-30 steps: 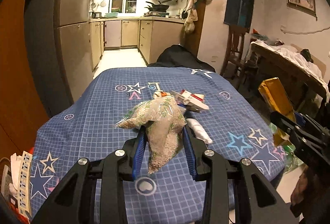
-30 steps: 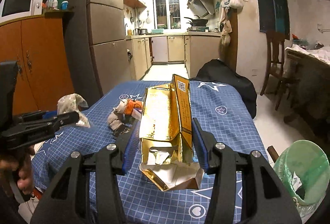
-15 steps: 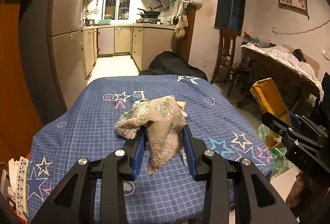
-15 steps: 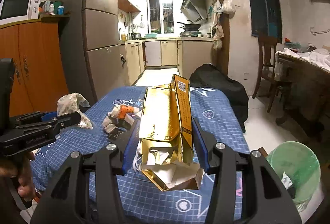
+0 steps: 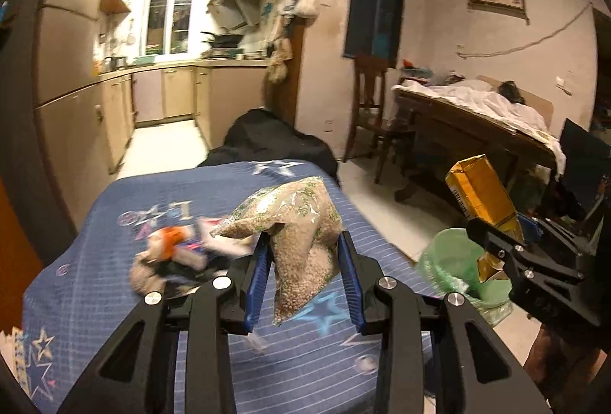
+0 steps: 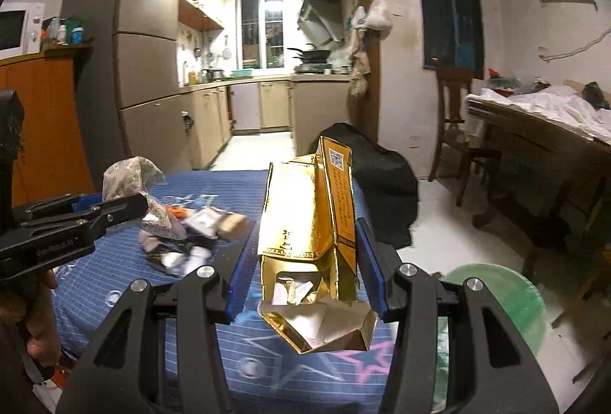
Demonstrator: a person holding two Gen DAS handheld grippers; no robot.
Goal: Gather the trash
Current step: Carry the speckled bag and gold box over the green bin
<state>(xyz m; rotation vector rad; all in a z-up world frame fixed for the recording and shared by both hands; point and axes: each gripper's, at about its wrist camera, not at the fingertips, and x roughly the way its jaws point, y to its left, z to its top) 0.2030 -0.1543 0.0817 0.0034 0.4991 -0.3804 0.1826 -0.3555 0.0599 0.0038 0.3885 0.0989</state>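
My left gripper is shut on a clear plastic bag of grain and holds it above the blue star-patterned table. My right gripper is shut on a crumpled gold carton, also held above the table; the carton also shows in the left wrist view, over the bin. A green-lined trash bin stands on the floor past the table's right edge, and also shows in the right wrist view. A pile of wrappers and scraps lies on the table, left of the bag.
A black bag lies on the floor beyond the table's far end. A wooden chair and a cluttered wooden table stand to the right. A fridge and orange cabinet stand on the left, with the kitchen behind.
Both grippers have swung to the right with their loads. The green bin has come into the left wrist view and grown larger in the right wrist view; the scrap pile has slid to the left.
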